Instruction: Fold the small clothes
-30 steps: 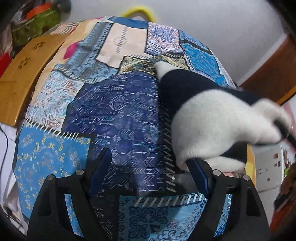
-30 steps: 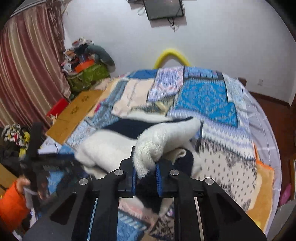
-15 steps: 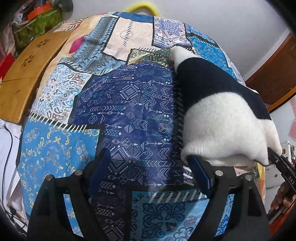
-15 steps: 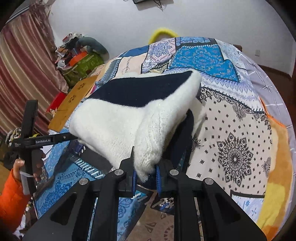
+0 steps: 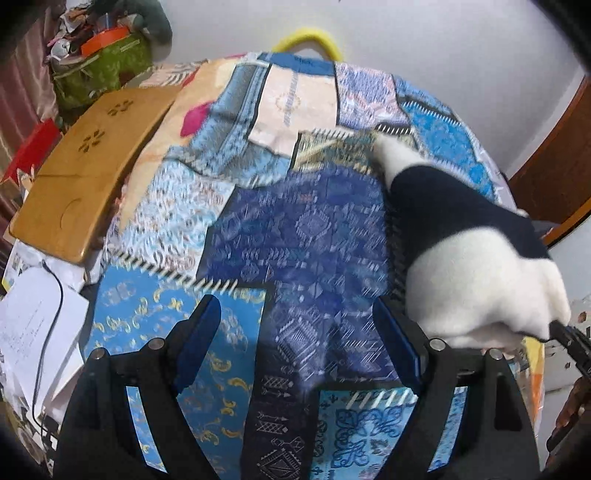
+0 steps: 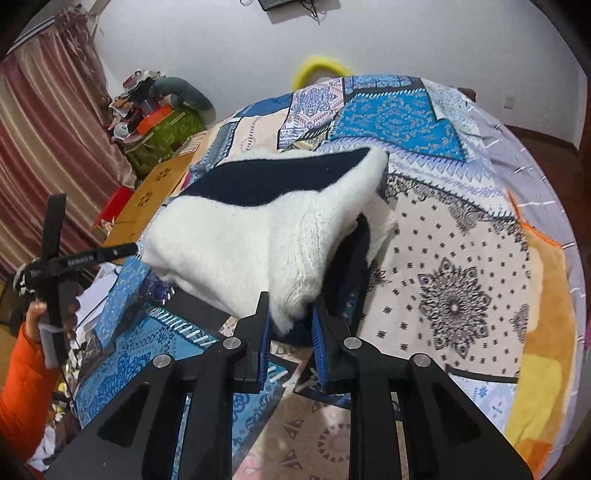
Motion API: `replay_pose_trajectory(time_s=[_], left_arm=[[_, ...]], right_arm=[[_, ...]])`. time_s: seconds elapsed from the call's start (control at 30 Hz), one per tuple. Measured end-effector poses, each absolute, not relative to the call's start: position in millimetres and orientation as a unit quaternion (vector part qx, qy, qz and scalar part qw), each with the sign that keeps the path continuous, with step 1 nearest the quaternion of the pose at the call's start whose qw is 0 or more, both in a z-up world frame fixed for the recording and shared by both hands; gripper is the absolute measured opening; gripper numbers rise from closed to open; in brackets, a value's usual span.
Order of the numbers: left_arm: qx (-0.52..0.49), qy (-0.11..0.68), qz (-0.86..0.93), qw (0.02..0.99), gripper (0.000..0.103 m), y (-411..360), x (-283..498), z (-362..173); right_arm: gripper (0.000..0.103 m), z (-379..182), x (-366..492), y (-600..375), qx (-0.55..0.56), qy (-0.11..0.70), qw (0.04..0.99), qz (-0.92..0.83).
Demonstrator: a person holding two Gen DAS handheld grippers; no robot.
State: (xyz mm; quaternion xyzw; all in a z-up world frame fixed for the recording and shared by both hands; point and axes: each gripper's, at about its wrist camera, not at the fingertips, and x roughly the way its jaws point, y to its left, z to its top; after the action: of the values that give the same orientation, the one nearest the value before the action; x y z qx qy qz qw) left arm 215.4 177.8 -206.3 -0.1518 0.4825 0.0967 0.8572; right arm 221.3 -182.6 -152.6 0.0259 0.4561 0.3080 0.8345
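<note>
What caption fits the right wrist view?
Right gripper fingers just easing open around white-and-navy knit garment folded on patchwork bedspread.

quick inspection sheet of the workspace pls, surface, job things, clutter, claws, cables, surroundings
surface: bed under a patchwork cover, blue, cream and orange patches
job's things: white and navy knit garment, folded over on the cover
clutter: wooden board at the bed's edge, papers below it, green bag heaped with items
claws: left claw open, nothing between its jaws; right claw has just been opening, a white fold of the garment still between the pads, which look off it
cables: thin dark cable across the papers; wires under a wall-mounted screen
surroundings: white wall, striped curtain, yellow hoop behind the bed
</note>
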Motion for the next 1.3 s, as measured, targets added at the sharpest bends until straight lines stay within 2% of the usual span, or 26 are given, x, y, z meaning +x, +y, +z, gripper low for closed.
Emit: replay_pose_trajectory(time_s=[0.13, 0.23, 0.4, 0.5, 0.67, 0.87, 1.3], left_arm=[[-0.139, 0.454, 0.081, 0.876, 0.085, 168.1, 225.1, -177.3], [-0.122, 0.438, 0.066, 0.888, 0.085, 157.9, 234.8, -156.7], [-0.094, 0.432, 0.034, 0.896, 0.087, 140.3, 259.3, -133.8], [-0.083, 0.445, 0.01, 0.891, 0.089, 129.5, 276.2, -134.9], [-0.064, 0.482, -0.002, 0.874, 0.089, 116.0, 301.0, -155.9], [-0.099, 0.512, -0.029, 0.852, 0.089, 108.6, 316.6, -185.9], [-0.197, 0.557, -0.087, 0.802, 0.093, 102.1, 343.8, -232.3]], right_arm=[[0.024, -134.5, 220.5, -185.8, 0.011, 0.436, 0.848, 0.302], [0.032, -121.0, 223.9, -186.2, 0.003, 0.417, 0.859, 0.296], [0.064, -107.0, 236.4, -189.2, 0.009, 0.391, 0.876, 0.282], [0.076, -107.8, 248.1, -188.9, 0.018, 0.393, 0.877, 0.275], [0.079, -129.5, 273.8, -185.8, 0.04, 0.436, 0.858, 0.269], [0.08, -167.7, 295.6, -184.5, 0.08, 0.493, 0.823, 0.271], [0.088, -205.9, 312.8, -172.9, 0.138, 0.527, 0.781, 0.304]])
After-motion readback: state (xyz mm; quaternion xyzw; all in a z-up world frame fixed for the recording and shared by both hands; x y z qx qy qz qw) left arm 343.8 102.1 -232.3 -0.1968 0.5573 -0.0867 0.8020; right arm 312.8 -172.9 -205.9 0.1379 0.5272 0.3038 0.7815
